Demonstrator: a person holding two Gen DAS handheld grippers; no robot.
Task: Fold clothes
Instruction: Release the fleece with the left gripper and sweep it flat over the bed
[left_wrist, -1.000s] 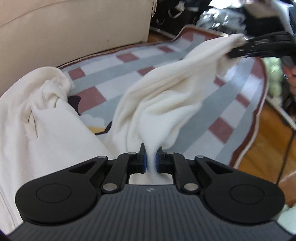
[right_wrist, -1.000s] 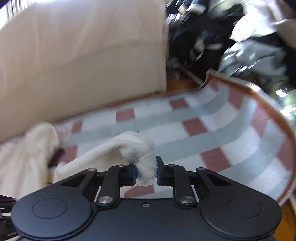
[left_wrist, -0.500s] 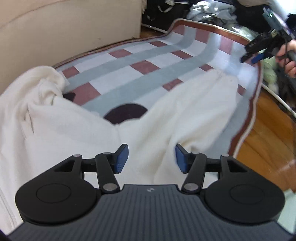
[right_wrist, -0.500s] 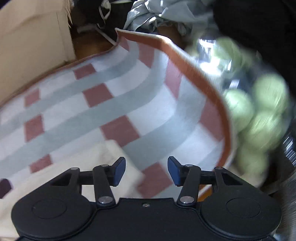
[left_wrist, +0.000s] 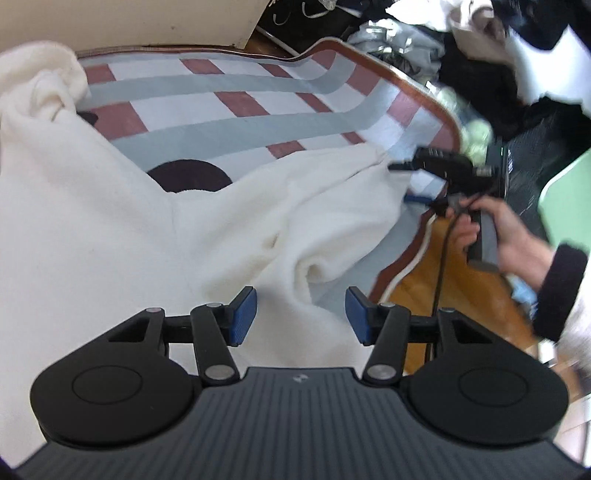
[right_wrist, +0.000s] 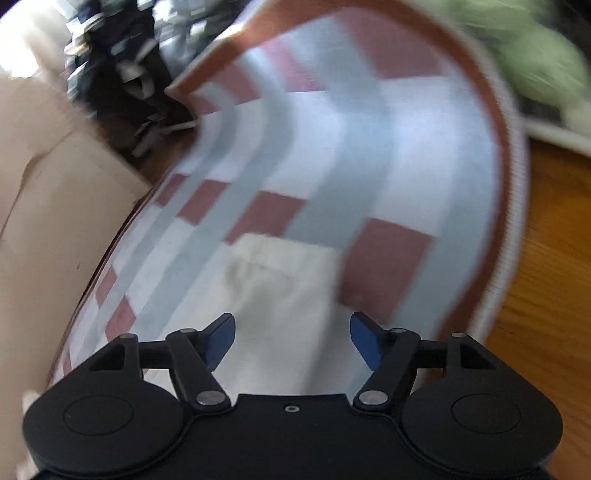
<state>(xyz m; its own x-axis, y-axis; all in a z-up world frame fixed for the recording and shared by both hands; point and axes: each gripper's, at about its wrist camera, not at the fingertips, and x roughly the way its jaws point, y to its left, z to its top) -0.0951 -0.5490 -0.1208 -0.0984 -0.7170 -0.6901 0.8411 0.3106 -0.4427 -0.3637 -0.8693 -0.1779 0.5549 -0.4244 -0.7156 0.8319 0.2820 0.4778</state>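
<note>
A cream fleece garment (left_wrist: 229, 218) lies spread on a striped rug (left_wrist: 258, 122), one sleeve running out to the right. My left gripper (left_wrist: 301, 319) hovers open just above a rumpled fold of it, nothing between the blue pads. In the left wrist view the right gripper (left_wrist: 408, 182) is held by a hand (left_wrist: 506, 236) at the sleeve's end, open. The right wrist view is blurred: my right gripper (right_wrist: 291, 338) stands open over the sleeve's cuff (right_wrist: 280, 273), holding nothing.
A beige sofa (right_wrist: 48, 206) borders the rug on the left. Dark and grey clothes (left_wrist: 399, 40) are piled beyond the rug's far edge, and something pale green (right_wrist: 535, 62) sits at its right. Wooden floor (left_wrist: 454, 291) shows past the rug's brown border.
Both grippers were shut on the lifted garment a second ago; they opened and the fleece dropped flat on the rug. The right gripper has since swung back down toward the sleeve end.
</note>
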